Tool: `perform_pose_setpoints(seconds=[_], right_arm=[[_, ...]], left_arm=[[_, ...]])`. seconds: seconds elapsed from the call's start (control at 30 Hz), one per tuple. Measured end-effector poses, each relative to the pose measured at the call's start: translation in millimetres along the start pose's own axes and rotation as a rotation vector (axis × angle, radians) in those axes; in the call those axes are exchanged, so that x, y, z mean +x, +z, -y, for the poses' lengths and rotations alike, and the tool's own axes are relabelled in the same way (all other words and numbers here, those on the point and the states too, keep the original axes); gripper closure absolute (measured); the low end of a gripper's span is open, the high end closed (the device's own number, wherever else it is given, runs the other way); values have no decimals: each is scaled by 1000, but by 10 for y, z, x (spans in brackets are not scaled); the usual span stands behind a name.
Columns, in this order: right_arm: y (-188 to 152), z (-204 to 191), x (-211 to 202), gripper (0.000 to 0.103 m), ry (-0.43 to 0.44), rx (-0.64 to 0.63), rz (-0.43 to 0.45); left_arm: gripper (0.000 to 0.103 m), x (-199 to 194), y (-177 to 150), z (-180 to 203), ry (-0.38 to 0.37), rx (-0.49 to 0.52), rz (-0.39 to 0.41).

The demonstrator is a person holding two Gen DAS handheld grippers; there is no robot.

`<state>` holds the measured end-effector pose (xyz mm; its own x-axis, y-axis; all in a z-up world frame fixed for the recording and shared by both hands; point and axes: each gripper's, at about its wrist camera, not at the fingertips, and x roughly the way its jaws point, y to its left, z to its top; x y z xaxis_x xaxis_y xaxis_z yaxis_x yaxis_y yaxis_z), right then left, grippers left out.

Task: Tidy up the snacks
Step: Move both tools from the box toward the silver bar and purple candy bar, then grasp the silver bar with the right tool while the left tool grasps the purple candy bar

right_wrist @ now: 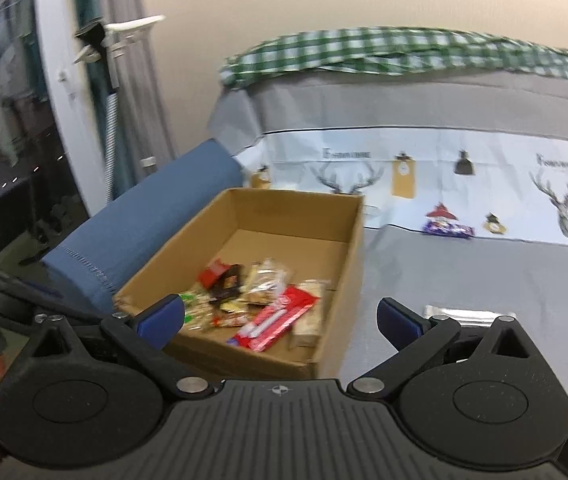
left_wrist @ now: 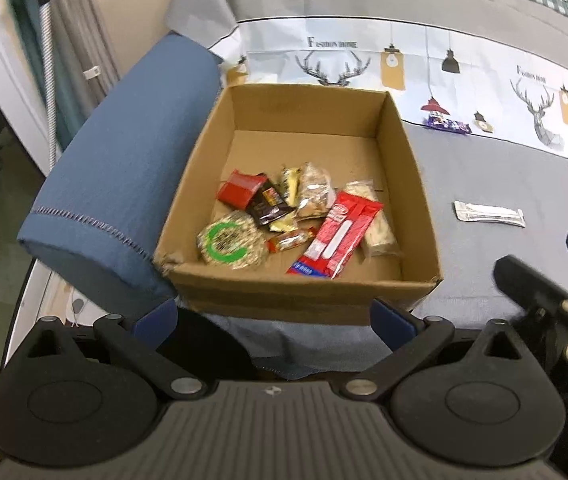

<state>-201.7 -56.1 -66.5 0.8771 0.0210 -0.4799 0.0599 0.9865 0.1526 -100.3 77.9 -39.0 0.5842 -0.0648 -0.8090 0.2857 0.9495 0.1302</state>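
Left gripper (left_wrist: 274,322) and right gripper (right_wrist: 282,320) both spread wide, empty, hovering before open brown cardboard box (left_wrist: 411,168) of snacks.

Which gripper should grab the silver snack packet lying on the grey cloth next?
Probably the right gripper. It is open, and the silver packet lies just past its right finger. The left gripper is open too, but faces the cardboard box, packet off to its right.
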Motion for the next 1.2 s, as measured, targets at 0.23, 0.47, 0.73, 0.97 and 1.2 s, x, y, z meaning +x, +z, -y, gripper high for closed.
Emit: perform_pose_setpoints(seconds=[0.23, 0.47, 0.73, 0.97, 1.2], right_arm=[[-29, 844, 311, 1, -185, 47, -22], [-230, 1962, 1385, 1, -306, -104, -288], [-408, 2578, 2625, 1, -178, -193, -423], [-303, 3065, 2895, 1, -316, 80, -227], [-364, 3295, 2853, 1, -381, 92, -194]], left_arm=[[0, 303, 519, 449, -44, 70, -52], [0, 750, 1139, 1027, -63, 130, -96], [0, 1386, 1817, 1679, -48, 211, -108], [0, 2168, 2318, 2278, -51, 313, -74], [0, 3074, 2828, 2949, -122, 402, -58]])
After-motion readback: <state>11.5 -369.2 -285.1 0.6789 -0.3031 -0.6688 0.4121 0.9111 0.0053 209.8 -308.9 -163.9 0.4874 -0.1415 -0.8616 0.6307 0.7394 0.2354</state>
